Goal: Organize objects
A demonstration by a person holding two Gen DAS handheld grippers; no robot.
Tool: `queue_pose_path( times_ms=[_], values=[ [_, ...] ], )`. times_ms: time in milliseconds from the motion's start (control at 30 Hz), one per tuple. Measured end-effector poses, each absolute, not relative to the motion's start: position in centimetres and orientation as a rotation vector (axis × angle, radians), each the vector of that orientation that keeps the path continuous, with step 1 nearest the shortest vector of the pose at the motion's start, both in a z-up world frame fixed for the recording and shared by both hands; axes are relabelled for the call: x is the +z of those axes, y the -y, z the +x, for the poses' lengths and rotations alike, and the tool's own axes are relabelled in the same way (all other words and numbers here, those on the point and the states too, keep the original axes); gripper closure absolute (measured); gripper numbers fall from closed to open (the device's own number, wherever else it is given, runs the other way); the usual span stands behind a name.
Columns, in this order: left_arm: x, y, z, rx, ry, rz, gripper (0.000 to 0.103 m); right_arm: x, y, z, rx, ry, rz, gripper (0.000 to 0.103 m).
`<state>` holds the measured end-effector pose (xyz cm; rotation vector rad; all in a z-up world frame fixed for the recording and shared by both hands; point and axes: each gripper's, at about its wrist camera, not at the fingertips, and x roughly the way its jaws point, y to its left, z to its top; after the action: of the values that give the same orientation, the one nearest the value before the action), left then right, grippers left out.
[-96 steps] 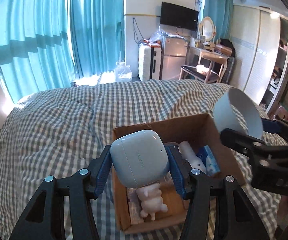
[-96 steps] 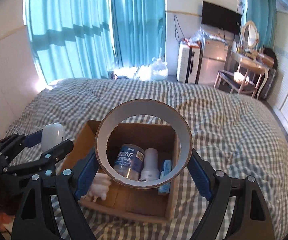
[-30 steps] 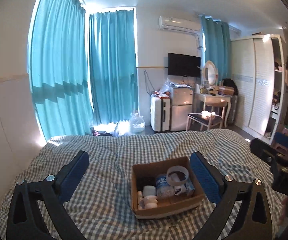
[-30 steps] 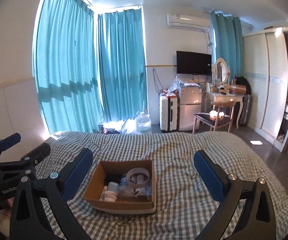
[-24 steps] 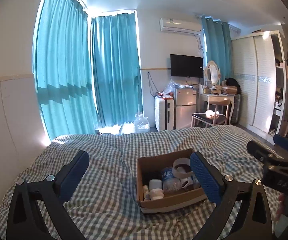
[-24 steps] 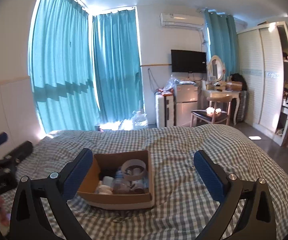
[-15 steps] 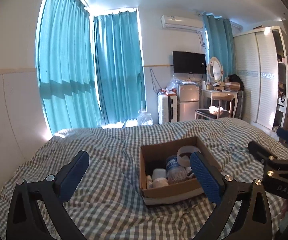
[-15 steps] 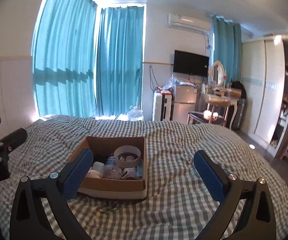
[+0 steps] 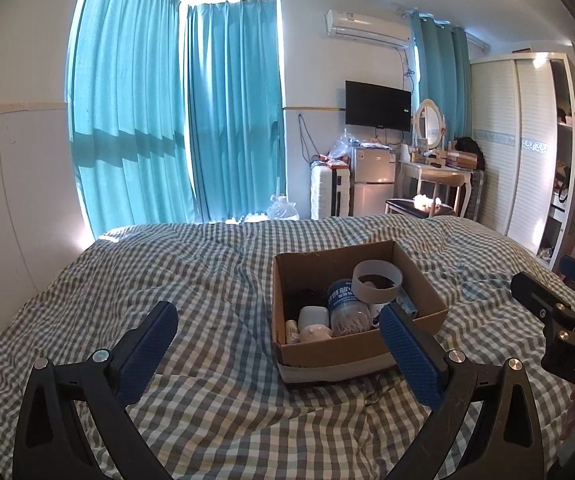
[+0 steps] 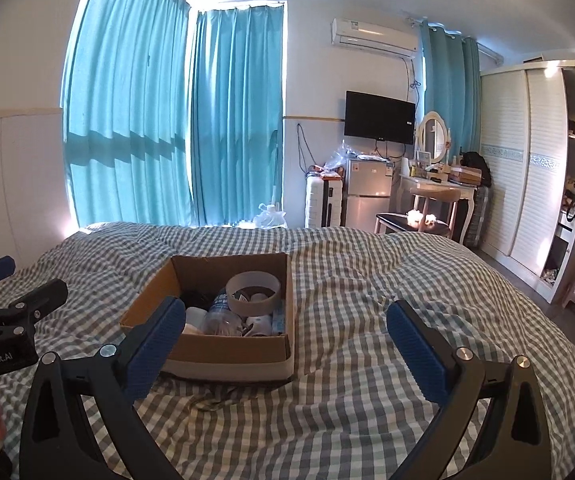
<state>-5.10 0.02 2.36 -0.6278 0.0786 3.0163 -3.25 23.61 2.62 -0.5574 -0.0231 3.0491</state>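
Brown open-top cardboard box (image 9: 361, 344) sits on the grey-and-white checked bedspread (image 9: 215, 280), already loaded: white tape roll (image 9: 377, 282) on top toward the far right corner, clear plastic bottle with blue label (image 9: 345, 308) lying under it, white rounded case (image 9: 313, 315) near the left wall, pale pink figure (image 9: 314, 335) at the near edge, something black at the back, too dark to identify. Left gripper (image 9: 279, 344) and right gripper (image 10: 287, 340) both have fingers wide apart, nothing between them, held back from the box on its near side. No loose items visible on the bedspread, so packing looks done or nearly so. Next move, my read: find any item outside view, otherwise stop.
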Motion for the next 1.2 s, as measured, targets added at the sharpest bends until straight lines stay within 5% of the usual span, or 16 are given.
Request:
queue_pose_path(
  times_ms=[1200],
  values=[
    [1.1, 0.6, -5.4, 2.988, -0.029, -0.701, 0.0, 2.0, -22.8, -3.2, 3.05, 0.034, -0.584, 0.002]
  ],
)
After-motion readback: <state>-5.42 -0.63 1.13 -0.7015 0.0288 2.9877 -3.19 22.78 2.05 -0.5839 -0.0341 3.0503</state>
